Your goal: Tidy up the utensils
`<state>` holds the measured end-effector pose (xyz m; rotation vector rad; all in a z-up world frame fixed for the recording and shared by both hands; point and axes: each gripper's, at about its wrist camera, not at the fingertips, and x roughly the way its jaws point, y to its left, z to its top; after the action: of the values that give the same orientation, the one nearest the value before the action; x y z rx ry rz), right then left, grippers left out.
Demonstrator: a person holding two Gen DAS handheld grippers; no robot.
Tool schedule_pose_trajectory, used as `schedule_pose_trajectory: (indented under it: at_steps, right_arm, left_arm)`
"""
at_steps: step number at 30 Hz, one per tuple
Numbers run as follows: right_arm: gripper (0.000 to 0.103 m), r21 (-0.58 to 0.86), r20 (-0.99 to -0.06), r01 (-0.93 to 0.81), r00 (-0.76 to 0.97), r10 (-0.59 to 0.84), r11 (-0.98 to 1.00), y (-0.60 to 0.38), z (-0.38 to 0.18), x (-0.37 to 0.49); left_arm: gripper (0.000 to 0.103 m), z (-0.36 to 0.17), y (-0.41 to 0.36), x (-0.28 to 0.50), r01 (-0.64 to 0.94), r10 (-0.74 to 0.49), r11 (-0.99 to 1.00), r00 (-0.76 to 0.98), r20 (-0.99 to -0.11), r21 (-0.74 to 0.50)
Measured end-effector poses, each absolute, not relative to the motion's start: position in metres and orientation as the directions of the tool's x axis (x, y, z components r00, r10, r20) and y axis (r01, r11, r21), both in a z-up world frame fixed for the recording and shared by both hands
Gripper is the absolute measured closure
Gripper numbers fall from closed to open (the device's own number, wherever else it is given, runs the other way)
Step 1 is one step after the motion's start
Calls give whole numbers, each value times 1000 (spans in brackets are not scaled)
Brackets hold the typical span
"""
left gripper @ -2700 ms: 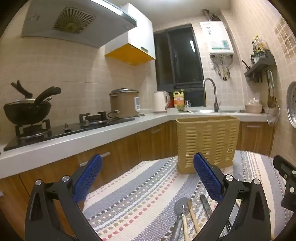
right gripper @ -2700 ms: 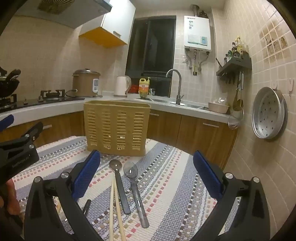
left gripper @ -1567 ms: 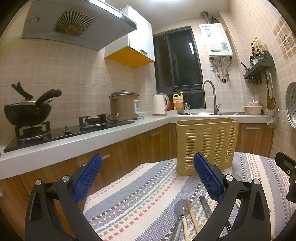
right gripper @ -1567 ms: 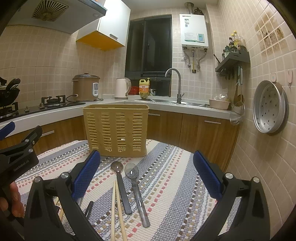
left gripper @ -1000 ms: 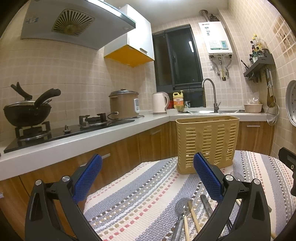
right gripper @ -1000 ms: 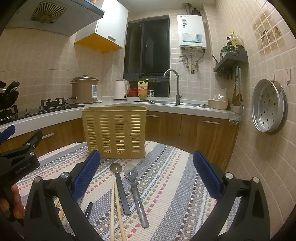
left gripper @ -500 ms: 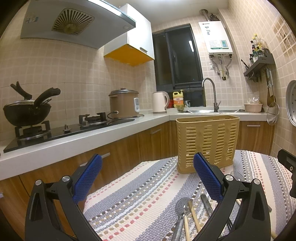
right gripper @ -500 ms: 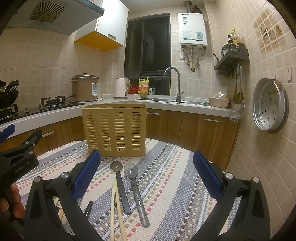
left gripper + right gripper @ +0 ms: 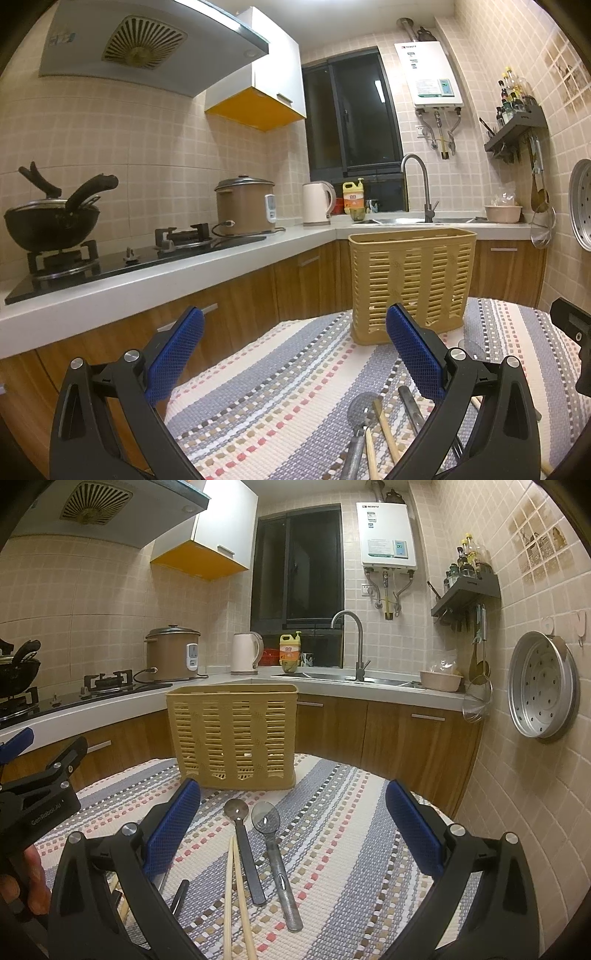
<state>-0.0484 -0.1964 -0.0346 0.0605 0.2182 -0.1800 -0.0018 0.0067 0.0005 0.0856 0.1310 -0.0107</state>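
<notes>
A tan slotted utensil basket stands upright at the far side of a striped woven mat; it also shows in the left wrist view. In front of it lie a dark-handled spoon, a metal spoon and a pair of wooden chopsticks. In the left wrist view a metal spoon and chopsticks lie low right. My right gripper is open and empty above the utensils. My left gripper is open and empty, to the left of them.
A counter with a gas hob, black wok, rice cooker and kettle runs along the left and back. A sink with a tap is behind the basket. A metal steamer tray hangs on the right wall.
Both views shift only slightly; the grippers hover nearly still and stay open. The utensils and basket have not moved.
</notes>
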Motion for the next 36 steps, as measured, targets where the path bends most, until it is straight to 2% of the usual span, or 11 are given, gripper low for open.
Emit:
schedule_pose_trajectory:
  at_steps: [13, 20, 23, 26, 28, 30, 33, 35, 36]
  right_arm:
    - [7, 22, -236, 191, 955, -180, 981, -195, -36, -44]
    - [7, -24, -276, 298, 916, -293, 954, -196, -40, -33]
    - [7, -48, -319, 332, 889, -329, 942, -200, -41, -26]
    - [7, -16, -360, 289, 892, -275, 957, -207, -40, -23]
    - [7, -12, -395, 275, 882, -257, 961, -212, -36, -19]
    - [7, 15, -428, 220, 883, -193, 975, -219, -31, -15]
    - [7, 97, -492, 77, 871, -19, 992, -231, -26, -5]
    - [7, 124, -537, 47, 843, 28, 991, -235, -24, 5]
    - [7, 128, -566, 61, 824, 22, 990, -240, -24, 12]
  left_arm:
    - [7, -1, 5, -1, 30, -18, 997, 990, -141, 77]
    - [7, 0, 15, 10, 66, -58, 997, 979, -198, 35]
    - [8, 1, 30, 18, 89, -93, 996, 962, -257, -26]
    - [16, 2, 46, 29, 147, -162, 987, 926, -342, -71]
    - [22, 3, 57, 44, 192, -215, 977, 878, -428, -95]
    - [24, 1, 64, 56, 240, -272, 962, 817, -509, -129]
    - [27, -5, 74, 73, 324, -384, 922, 684, -620, -213]
    - [27, -14, 69, 83, 366, -401, 906, 583, -707, -212]
    - [31, -19, 66, 86, 380, -397, 902, 545, -738, -205]
